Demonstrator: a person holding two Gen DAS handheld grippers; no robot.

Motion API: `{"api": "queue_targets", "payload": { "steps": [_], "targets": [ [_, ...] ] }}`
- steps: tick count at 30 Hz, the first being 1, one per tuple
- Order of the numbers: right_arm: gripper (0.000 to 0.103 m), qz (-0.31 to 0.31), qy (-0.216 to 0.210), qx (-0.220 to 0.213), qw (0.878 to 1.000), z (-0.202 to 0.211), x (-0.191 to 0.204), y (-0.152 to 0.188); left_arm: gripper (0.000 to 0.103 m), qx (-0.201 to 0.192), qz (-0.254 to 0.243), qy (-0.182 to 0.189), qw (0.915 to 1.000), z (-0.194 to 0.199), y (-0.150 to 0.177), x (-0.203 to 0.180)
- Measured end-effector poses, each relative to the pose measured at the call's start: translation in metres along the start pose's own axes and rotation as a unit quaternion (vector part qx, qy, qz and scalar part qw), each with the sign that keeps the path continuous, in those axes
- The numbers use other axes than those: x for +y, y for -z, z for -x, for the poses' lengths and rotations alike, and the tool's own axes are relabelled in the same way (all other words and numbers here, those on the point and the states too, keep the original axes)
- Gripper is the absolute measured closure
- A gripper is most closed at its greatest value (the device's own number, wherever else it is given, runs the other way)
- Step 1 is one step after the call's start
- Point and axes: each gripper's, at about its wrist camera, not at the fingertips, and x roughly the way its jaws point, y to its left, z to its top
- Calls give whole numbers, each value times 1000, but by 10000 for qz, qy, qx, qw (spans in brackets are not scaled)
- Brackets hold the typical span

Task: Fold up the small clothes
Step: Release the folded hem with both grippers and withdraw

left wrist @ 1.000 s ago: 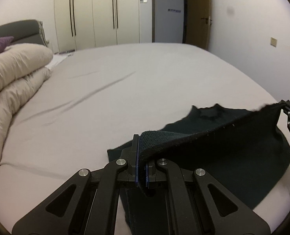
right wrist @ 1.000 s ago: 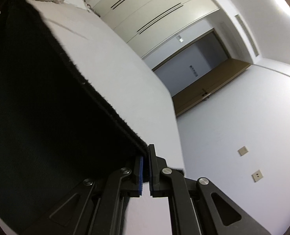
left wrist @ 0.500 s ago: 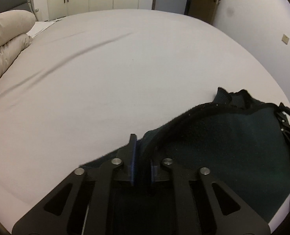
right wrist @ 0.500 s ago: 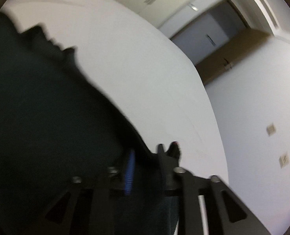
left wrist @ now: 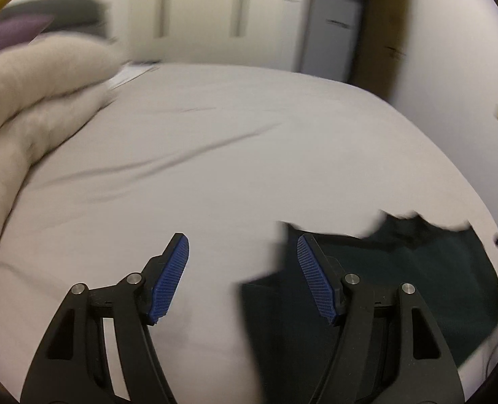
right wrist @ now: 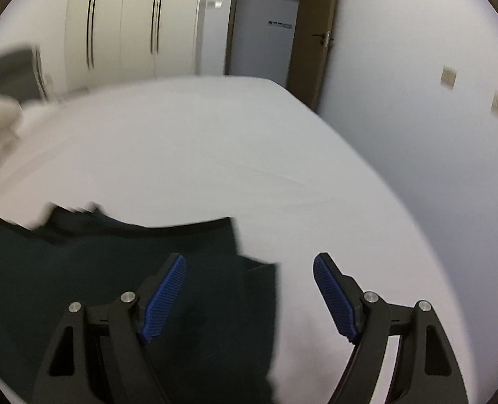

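Observation:
A dark green knitted garment (left wrist: pixel 400 279) lies flat on the white bed sheet (left wrist: pixel 215 168), at the lower right in the left wrist view. It fills the lower left of the right wrist view (right wrist: pixel 80 269). My left gripper (left wrist: pixel 242 252) is open and empty, just left of the garment's left edge. My right gripper (right wrist: pixel 249 272) is open and empty, over the garment's right edge. Both views are blurred by motion.
A beige duvet (left wrist: pixel 30 101) is piled on the bed's left side, with purple and grey pillows (left wrist: pixel 9 30) behind it. White wardrobes (right wrist: pixel 124 23) and a doorway (right wrist: pixel 265 27) stand beyond the bed. A wall (right wrist: pixel 417 101) runs along the right.
Both grippers held the garment's raised edge, lowered it onto the bed, then opened and let go. The garment now lies flat and both grippers have drawn back.

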Motion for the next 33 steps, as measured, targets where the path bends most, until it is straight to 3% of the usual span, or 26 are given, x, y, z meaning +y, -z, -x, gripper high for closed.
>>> {"api": "queue_targets", "payload": {
  "steps": [3, 6, 9, 11, 13, 17, 19, 21, 23, 27, 29, 33],
  "targets": [
    [23, -440, -325, -123, 9984, 15, -10, 4, 37, 217, -558, -13, 9982, -9, 7, -38],
    [23, -961, -359, -155, 9946, 16, -21, 8, 37, 549, -624, 57, 9965, -35, 24, -55],
    [23, -1508, -406, -123, 9876, 31, -33, 40, 37, 934, -909, -167, 9913, -54, 50, -56],
    [23, -1628, -301, -80, 9862, 33, -45, 46, 35, 1118, -781, -209, 9904, -64, 67, -45],
    [23, -1540, -235, -59, 9878, 25, -53, 59, 35, 1015, -661, -120, 9926, -63, 75, -39],
    [23, -1604, -297, -30, 9866, 20, -51, 69, 35, 922, -1110, -524, 9881, -56, 86, -53],
    [23, -1540, -510, -53, 9867, 17, -41, 73, 35, 905, -1045, -603, 9886, -53, 90, -52],
    [23, -1177, -683, -31, 9907, 16, -24, 76, 35, 937, -901, -611, 9896, -54, 93, -50],
    [23, -801, -519, 54, 9954, 11, -9, 80, 35, 985, -809, -599, 9900, -53, 96, -47],
    [25, -1271, -355, 738, 9885, -22, -30, 99, 35, 1021, -697, -611, 9904, -36, 105, -34],
    [26, -1594, -486, 592, 9842, -16, -46, 102, 35, 1029, -663, -618, 9906, -32, 109, -32],
    [26, -1808, -85, 411, 9826, 5, -63, 103, 35, 1045, -593, -630, 9908, -28, 115, -24]
  ]
}}
